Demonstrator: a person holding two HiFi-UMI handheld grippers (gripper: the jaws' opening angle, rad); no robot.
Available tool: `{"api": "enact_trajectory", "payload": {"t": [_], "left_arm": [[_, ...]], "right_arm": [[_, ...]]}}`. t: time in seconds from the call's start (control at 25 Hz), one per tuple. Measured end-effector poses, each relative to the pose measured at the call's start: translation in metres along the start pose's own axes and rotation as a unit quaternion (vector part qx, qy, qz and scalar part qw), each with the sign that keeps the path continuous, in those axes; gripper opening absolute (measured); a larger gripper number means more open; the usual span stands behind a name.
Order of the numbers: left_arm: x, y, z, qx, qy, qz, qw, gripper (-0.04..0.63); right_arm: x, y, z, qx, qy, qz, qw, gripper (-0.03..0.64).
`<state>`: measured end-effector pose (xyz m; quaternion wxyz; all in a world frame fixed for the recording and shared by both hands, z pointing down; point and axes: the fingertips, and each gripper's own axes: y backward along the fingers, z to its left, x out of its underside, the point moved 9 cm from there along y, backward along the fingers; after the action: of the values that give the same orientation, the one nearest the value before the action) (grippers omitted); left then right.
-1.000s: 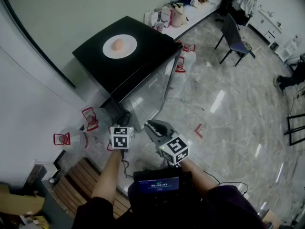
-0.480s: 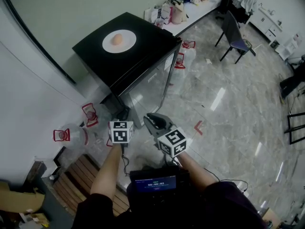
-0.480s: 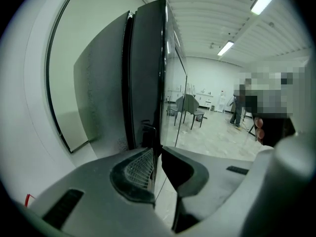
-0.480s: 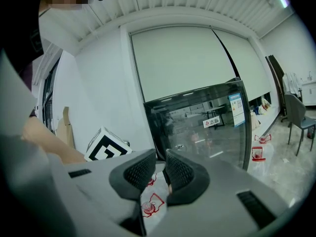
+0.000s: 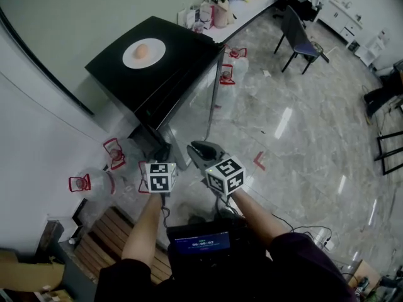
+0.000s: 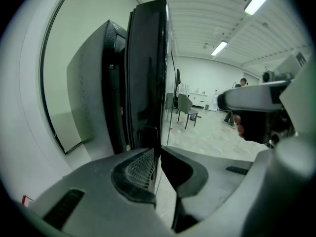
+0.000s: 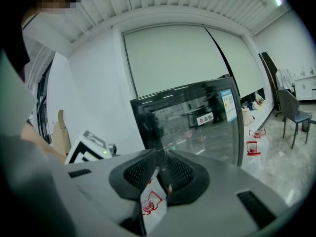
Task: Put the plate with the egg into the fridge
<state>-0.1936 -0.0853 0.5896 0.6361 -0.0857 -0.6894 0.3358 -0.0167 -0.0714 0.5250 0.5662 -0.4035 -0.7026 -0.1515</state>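
A white plate (image 5: 144,53) with a brownish egg (image 5: 141,51) on it sits on the black top of a small fridge (image 5: 173,65) at the upper left of the head view. The fridge's glass door (image 5: 192,115) faces me, with stickers showing on the glass door (image 7: 197,127) in the right gripper view. The left gripper (image 6: 158,152) points at the door's dark edge (image 6: 148,83), shut and empty; its marker cube (image 5: 160,177) shows in the head view. The right gripper (image 5: 199,148) hangs before the door's lower part, shut with nothing between its jaws (image 7: 160,157).
Clear water jugs with red labels stand left of the fridge (image 5: 88,182) and beyond it (image 5: 230,68). A wooden pallet (image 5: 107,238) lies at the lower left. A dark chair (image 5: 296,39) and a cluttered white table (image 5: 217,11) stand farther back on the marble floor.
The head view has swung, so the fridge and plate sit a little further left. Both grippers have crept slightly toward the fridge door. Their jaws have stayed as they were.
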Motion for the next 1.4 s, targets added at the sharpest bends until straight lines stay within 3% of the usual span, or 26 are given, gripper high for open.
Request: {"api": "enact_trajectory", "payload": {"t": [0.2, 0.48, 0.68, 0.8, 0.92, 1.04, 1.16, 1.32, 1.4], "left_arm": [[0.011, 0.01, -0.049, 0.012, -0.002, -0.024, 0.9996, 0.039], [0.016, 0.011, -0.07, 0.005, -0.001, -0.029, 0.9996, 0.038], [0.018, 0.011, -0.079, 0.008, -0.007, -0.04, 0.9991, 0.037], [0.021, 0.013, -0.089, 0.017, -0.011, -0.052, 0.9985, 0.037], [0.023, 0.015, -0.1, 0.071, -0.012, -0.062, 0.9955, 0.038], [0.022, 0.019, -0.102, 0.165, -0.014, -0.067, 0.9839, 0.038], [0.024, 0.027, -0.102, 0.227, -0.053, -0.071, 0.9699, 0.038], [0.043, 0.038, -0.084, 0.216, -0.071, -0.055, 0.9723, 0.038], [0.051, 0.043, -0.071, 0.207, -0.068, -0.045, 0.9749, 0.038]], "right_arm": [[-0.01, 0.009, -0.003, 0.014, 0.013, -0.004, 1.0, 0.049], [-0.003, 0.032, 0.005, 0.03, 0.037, -0.004, 0.999, 0.058], [-0.031, 0.032, 0.018, 0.024, 0.083, -0.012, 0.996, 0.188], [-0.052, 0.034, 0.024, 0.025, 0.091, -0.018, 0.995, 0.233], [-0.053, 0.04, 0.029, 0.035, 0.086, -0.022, 0.995, 0.264], [-0.048, 0.042, 0.037, 0.066, 0.091, -0.029, 0.993, 0.3], [-0.038, 0.039, 0.041, 0.122, 0.093, -0.046, 0.987, 0.319], [-0.028, 0.026, 0.041, 0.209, 0.083, -0.041, 0.974, 0.321], [-0.027, 0.019, 0.042, 0.228, 0.089, -0.039, 0.969, 0.315]]}}
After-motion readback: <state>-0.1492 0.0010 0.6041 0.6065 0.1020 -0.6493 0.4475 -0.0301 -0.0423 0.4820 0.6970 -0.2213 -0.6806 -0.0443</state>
